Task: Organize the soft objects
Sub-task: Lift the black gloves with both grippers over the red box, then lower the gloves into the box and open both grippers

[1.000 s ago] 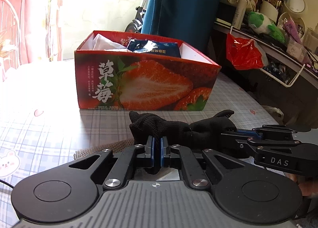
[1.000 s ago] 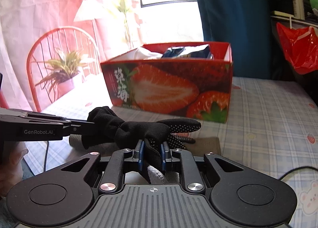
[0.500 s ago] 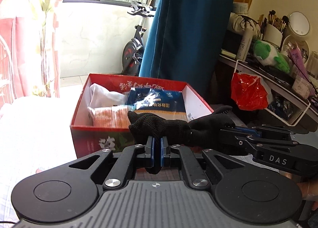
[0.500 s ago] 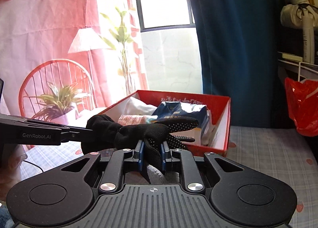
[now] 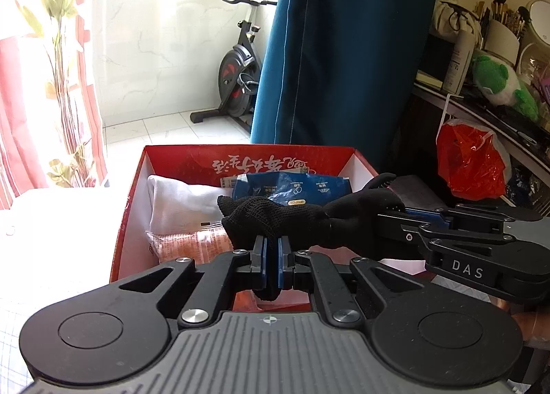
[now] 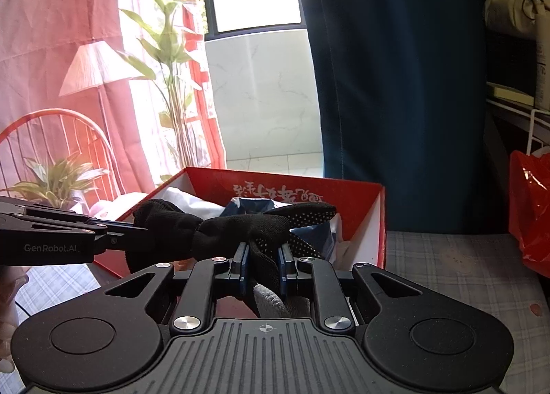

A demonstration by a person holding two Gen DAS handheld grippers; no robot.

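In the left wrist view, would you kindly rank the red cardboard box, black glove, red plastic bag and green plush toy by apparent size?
1. Red cardboard box, clearly largest.
2. Black glove and red plastic bag look about alike; the glove is much nearer the camera, so I won't rank them.
3. Green plush toy, smallest, though farthest away.

At frame centre, the left gripper [image 5: 271,246] and right gripper [image 5: 388,213] clamp a black knitted glove [image 5: 292,215] above the red cardboard box [image 5: 129,208].

My matt black plastic left gripper [image 5: 271,249] pinches a black knitted cloth glove [image 5: 275,215], its palm rubber-dotted; beneath sits a glossy red printed cardboard box [image 5: 120,232] holding a shiny blue plastic packet [image 5: 292,187].
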